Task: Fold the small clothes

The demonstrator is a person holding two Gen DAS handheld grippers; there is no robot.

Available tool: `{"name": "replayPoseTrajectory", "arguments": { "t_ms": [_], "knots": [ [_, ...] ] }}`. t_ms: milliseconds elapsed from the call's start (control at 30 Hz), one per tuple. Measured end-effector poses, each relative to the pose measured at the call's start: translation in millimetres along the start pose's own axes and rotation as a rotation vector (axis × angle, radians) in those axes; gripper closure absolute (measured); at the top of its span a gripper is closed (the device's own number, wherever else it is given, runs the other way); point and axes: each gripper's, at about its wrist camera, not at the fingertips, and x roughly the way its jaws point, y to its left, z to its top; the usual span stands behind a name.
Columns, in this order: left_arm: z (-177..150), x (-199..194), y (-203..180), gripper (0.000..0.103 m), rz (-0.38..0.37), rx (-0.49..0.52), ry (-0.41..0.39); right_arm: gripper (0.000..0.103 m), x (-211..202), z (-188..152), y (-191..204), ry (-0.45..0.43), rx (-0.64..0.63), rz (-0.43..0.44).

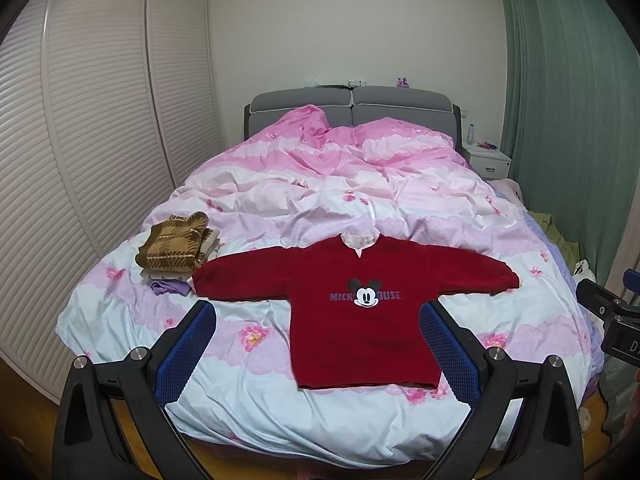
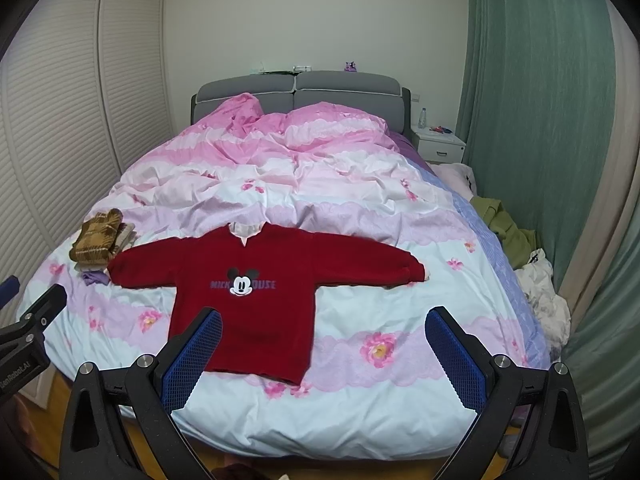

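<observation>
Bedroom, bed under a rumpled pink and pale-blue floral duvet, grey headboard at the far end. Landmark: red sweater, laid flat and face up on the near end of the duvet, both sleeves spread out sideways, cartoon mouse print on the chest, pale collar pointing toward the headboard.

Stack of folded clothes, brown plaid piece on top, sits just beyond the sweater's left sleeve end, with a purple garment at its base.

Left gripper: jaws spread wide, nothing held, hovering short of the sweater's hem. Right gripper: jaws likewise wide apart, empty, off the sweater's right hem corner.

White nightstand stands far beyond the sweater's right sleeve, beside the green curtain.
</observation>
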Motion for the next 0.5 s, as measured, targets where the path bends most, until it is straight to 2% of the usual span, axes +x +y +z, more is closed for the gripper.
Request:
{"name": "replayPoseTrajectory", "arguments": {
  "t_ms": [500],
  "knots": [
    [-0.4, 0.6, 0.6, 0.000, -0.001, -0.002, 0.003, 0.001, 2.4, -0.4, 1.2, 0.002, -0.002, 0.000]
  ]
}}
